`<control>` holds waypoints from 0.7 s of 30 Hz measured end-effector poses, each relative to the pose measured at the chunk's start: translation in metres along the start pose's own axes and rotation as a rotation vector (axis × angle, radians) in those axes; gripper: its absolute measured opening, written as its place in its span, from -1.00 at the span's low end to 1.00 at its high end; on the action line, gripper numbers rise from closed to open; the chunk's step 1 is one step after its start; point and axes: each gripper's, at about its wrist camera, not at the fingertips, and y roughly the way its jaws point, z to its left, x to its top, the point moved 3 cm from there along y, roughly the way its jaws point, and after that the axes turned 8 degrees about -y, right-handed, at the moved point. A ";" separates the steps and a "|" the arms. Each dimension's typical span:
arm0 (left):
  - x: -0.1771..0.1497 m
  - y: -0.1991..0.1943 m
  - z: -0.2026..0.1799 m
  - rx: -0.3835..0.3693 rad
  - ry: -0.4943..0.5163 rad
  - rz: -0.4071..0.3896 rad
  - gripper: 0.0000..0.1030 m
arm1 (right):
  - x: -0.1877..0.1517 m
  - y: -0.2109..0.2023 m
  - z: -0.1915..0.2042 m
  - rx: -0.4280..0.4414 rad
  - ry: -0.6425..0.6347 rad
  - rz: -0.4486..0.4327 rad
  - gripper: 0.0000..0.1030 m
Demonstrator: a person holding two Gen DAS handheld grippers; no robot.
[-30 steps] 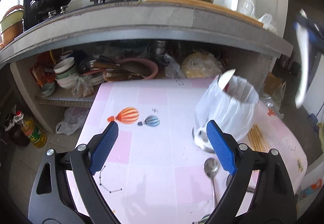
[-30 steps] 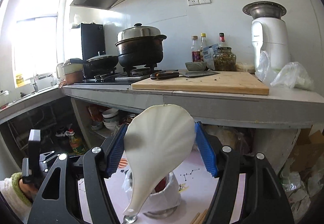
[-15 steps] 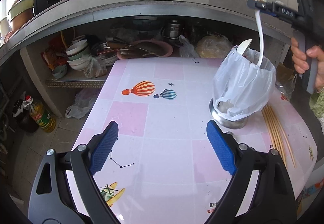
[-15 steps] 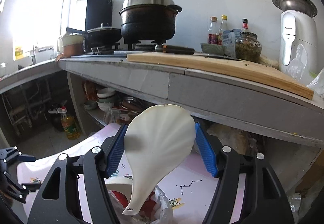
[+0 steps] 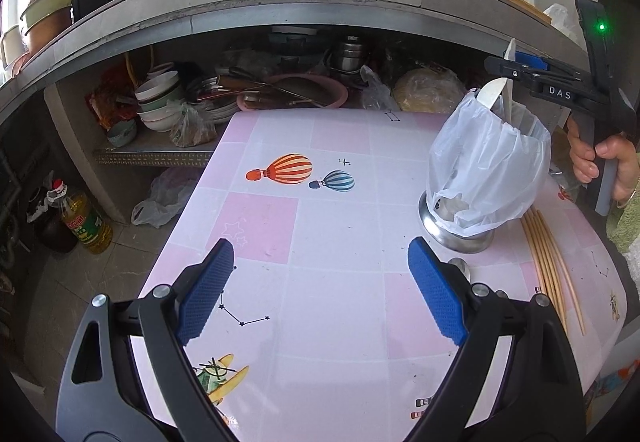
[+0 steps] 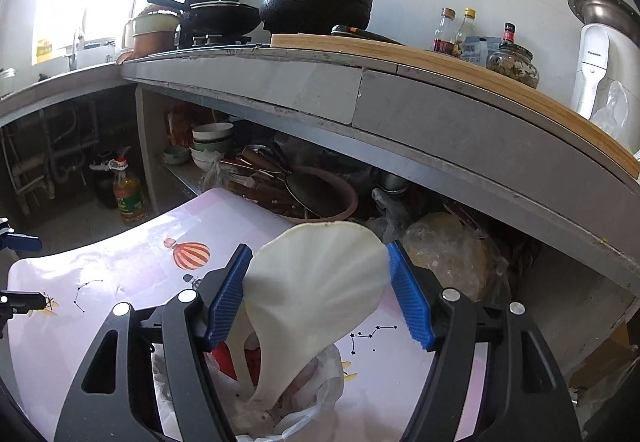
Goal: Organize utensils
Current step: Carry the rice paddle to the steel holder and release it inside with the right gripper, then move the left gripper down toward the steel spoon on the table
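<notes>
The right gripper (image 6: 318,296) is opening around a white rice paddle (image 6: 312,290) whose handle already stands in the bag-lined metal holder (image 5: 486,170) on the table (image 5: 320,242). The left gripper (image 5: 316,290) hovers wide open and empty, with chopsticks (image 5: 550,254) lying beside the holder.

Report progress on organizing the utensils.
Done: one white utensil stands in the bag-lined steel holder.
In hand: right gripper, jaws opening, lowers the white shell-shaped rice paddle handle-first into it.
Left: wooden chopsticks, metal spoon. Left gripper empty.
</notes>
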 end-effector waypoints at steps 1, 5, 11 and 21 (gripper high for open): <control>0.000 0.000 0.000 -0.001 0.000 0.001 0.65 | -0.001 -0.001 0.000 0.005 0.005 0.003 0.35; -0.001 -0.001 -0.001 -0.002 0.003 0.000 0.65 | -0.001 -0.005 -0.003 0.016 0.028 0.004 0.41; -0.003 -0.002 -0.003 -0.008 0.001 0.003 0.65 | 0.001 -0.011 -0.009 0.050 0.080 -0.004 0.54; -0.003 -0.003 0.000 -0.012 -0.006 0.004 0.65 | 0.007 -0.016 -0.016 0.100 0.156 -0.022 0.61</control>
